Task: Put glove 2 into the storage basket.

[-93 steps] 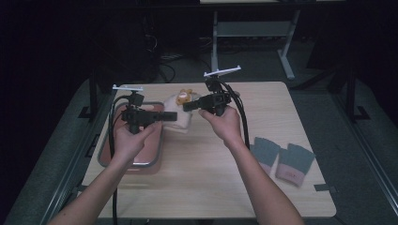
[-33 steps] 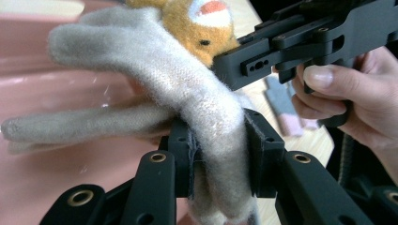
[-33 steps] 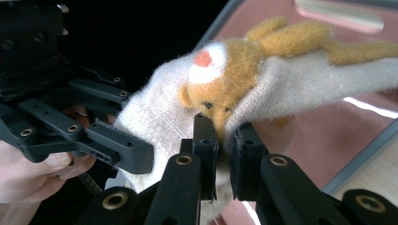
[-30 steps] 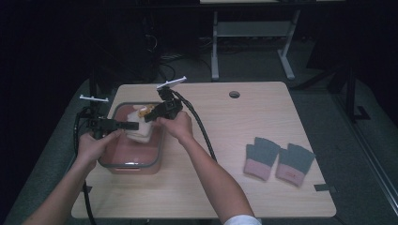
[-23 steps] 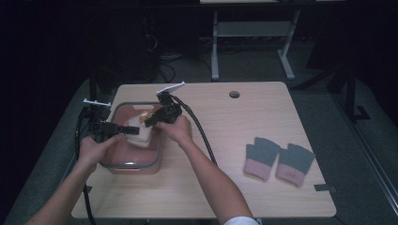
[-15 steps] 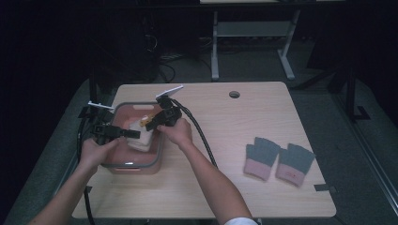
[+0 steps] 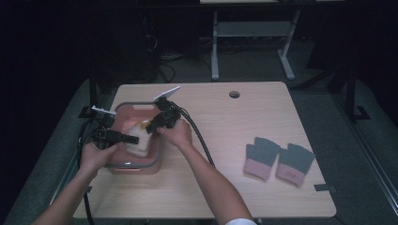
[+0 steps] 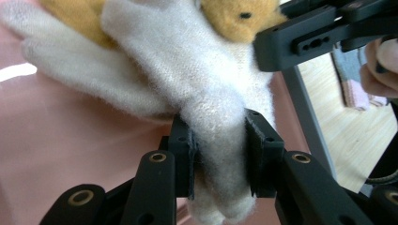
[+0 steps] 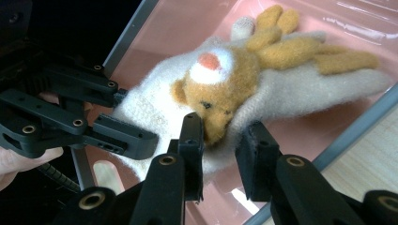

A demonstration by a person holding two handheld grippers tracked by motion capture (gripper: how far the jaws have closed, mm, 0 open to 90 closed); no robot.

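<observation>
Left gripper point(image 8: 218, 157) jaws clamped tight on a fold of the white glove point(image 8: 187, 89), pads pressing both sides of the fleece. Right gripper point(image 9: 220, 154) jaws have just been opening; now slightly apart, the glove's reindeer face point(image 9: 220, 93) edge just ahead between the pads, no clear pinch. Glove has orange antlers and a red nose, lies inside the pink bin point(image 7: 123, 167), draped over its floor near the grey rim. In the high view both grippers meet over the bin at the table's point(image 7: 225, 187) left end, left gripper point(image 7: 123, 138) from the left, right gripper point(image 7: 152, 125) from the right. Grey-pink gloves point(image 7: 277, 159) lie well apart on the right.
</observation>
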